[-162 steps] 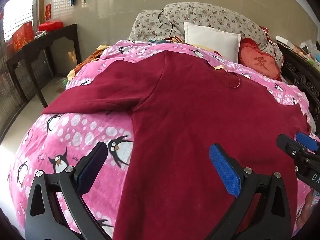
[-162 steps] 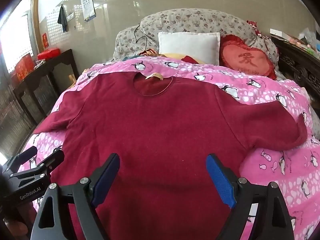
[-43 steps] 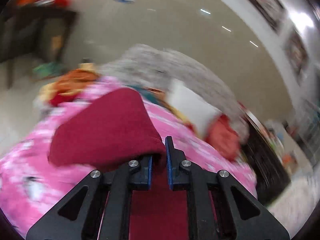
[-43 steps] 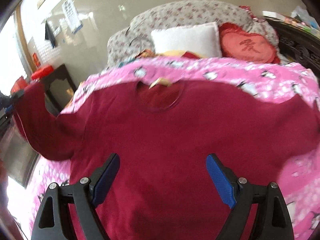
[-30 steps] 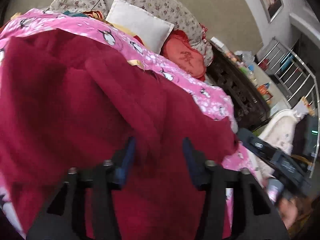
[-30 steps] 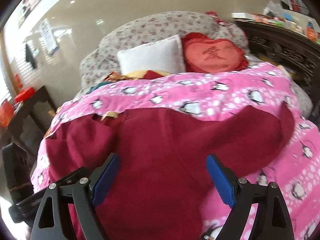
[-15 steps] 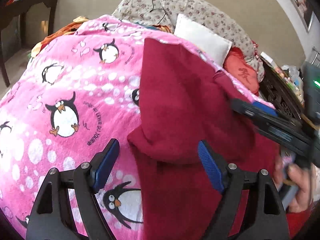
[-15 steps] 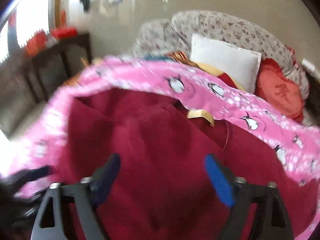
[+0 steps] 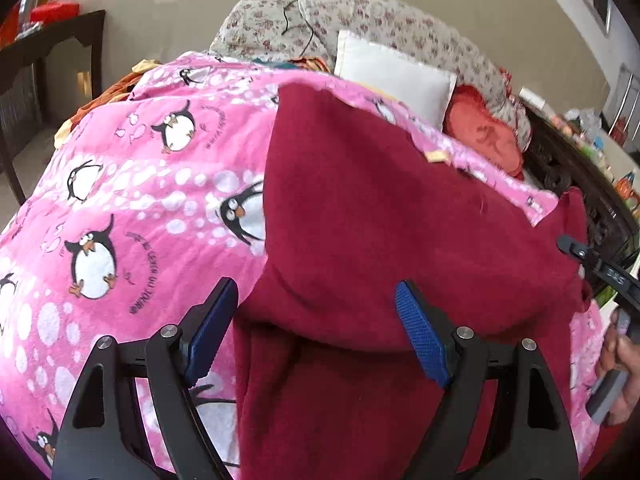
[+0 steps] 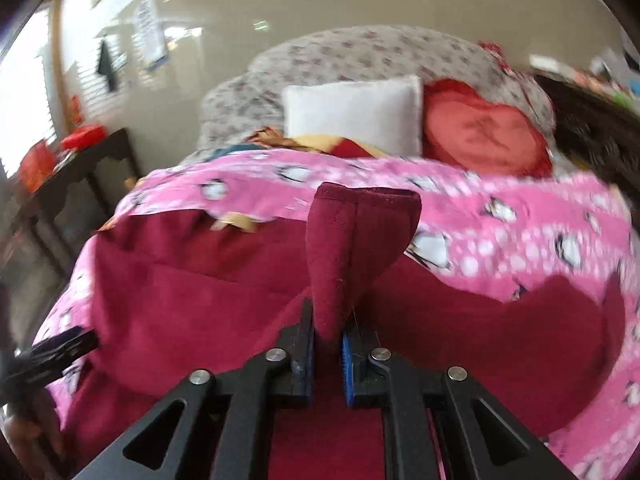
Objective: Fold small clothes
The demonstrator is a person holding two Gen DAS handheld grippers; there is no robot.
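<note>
item: dark red sweater (image 9: 380, 208), spread on the pink penguin blanket (image 9: 132, 184), its left side lying folded inward. we judge it soft, limp and thickish, best pinched at cuff or hem. our right gripper (image 10: 327, 354) is clenched on the right sleeve cuff (image 10: 352, 236), raised above the body. our left gripper (image 9: 316, 328) hangs released over the near fold, the cloth between its fingers.
</note>
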